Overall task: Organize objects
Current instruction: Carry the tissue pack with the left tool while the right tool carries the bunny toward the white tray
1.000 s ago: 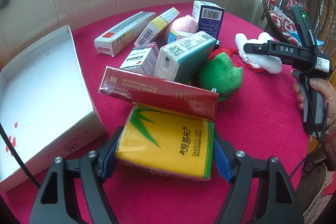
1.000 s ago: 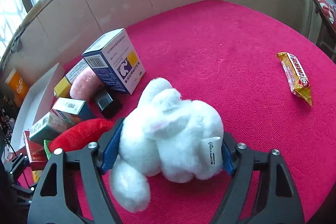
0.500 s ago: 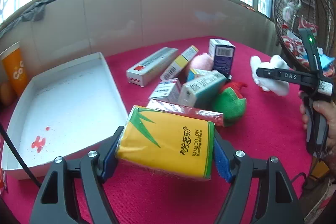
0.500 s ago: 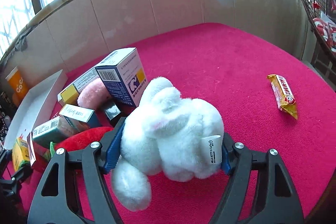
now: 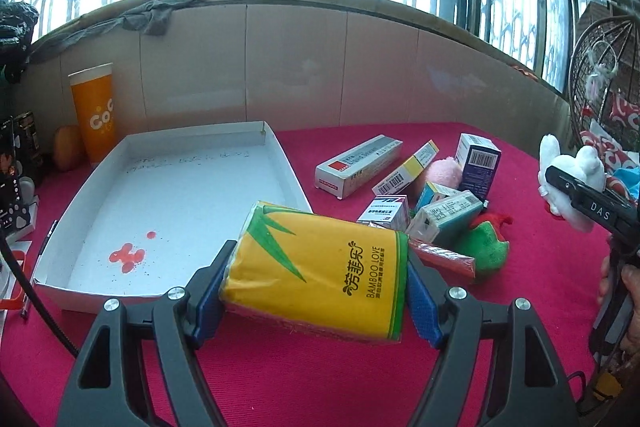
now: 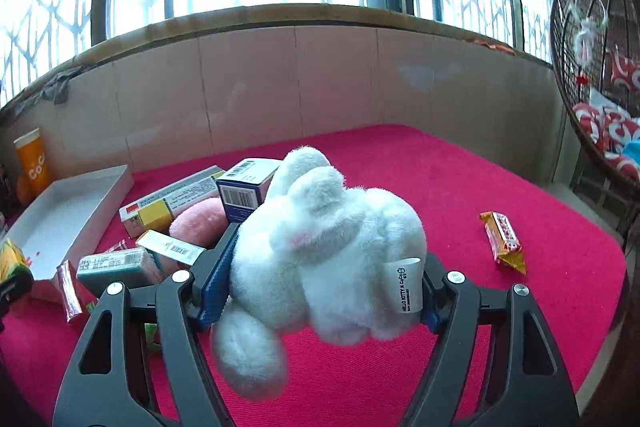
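Observation:
My left gripper (image 5: 316, 291) is shut on a yellow tissue pack (image 5: 316, 267) and holds it above the red cloth, just right of the white tray's (image 5: 292, 179) near corner. My right gripper (image 6: 320, 287) is shut on a white plush rabbit (image 6: 328, 251), lifted above the table. The rabbit also shows at the right edge of the left wrist view (image 5: 568, 179). A pile of medicine boxes (image 5: 356, 165), a blue box (image 5: 478, 163), a pink plush (image 5: 442, 173), a green plush (image 5: 480, 247) and a red pack (image 5: 444, 259) lies in the middle.
An orange paper cup (image 5: 94, 111) stands behind the tray by the wall. A yellow snack bar (image 6: 502, 239) lies alone on the right of the cloth. A wicker hanging chair (image 6: 596, 67) stands off the table's right edge.
Both grippers have lifted with their loads. The left one rose off the red pack and swung left toward the tray. The right one rose with the rabbit.

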Motion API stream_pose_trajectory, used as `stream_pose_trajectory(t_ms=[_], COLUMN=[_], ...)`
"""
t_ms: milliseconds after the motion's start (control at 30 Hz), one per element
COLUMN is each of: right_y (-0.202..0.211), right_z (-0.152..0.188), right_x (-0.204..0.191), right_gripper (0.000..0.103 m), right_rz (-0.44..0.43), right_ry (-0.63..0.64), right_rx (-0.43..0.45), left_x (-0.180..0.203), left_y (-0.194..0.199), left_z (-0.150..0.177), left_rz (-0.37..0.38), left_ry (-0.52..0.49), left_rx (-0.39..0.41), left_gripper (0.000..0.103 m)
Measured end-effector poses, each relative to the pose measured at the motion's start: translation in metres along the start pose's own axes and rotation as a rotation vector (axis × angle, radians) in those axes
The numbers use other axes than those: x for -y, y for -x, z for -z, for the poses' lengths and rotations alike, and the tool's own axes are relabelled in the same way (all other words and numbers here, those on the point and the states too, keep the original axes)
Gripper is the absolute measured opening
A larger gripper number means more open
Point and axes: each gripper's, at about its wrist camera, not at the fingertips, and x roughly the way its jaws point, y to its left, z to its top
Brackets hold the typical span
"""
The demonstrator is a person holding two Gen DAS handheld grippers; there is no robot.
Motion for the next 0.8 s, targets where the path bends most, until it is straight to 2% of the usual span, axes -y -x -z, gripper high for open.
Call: stream_pose_trajectory(t_ms=[133,800], right_y=[0.004,0.011], right_z=[0.001,0.018], right_x=[-0.022,-0.129], right_gripper=[0.074,0.075], right_rz=[-0.026,-0.25], right_ry=[0.05,0.261], right_rx=[0.019,-0.012], left_x=[-0.007,-0.076], left_y=[0.005,0.02], left_z=[0.001,0.003], left_rz=[-0.024,-0.187], left_ry=[0.017,0.14], left_rx=[0.013,0.049], left_gripper=[0.076,0.076])
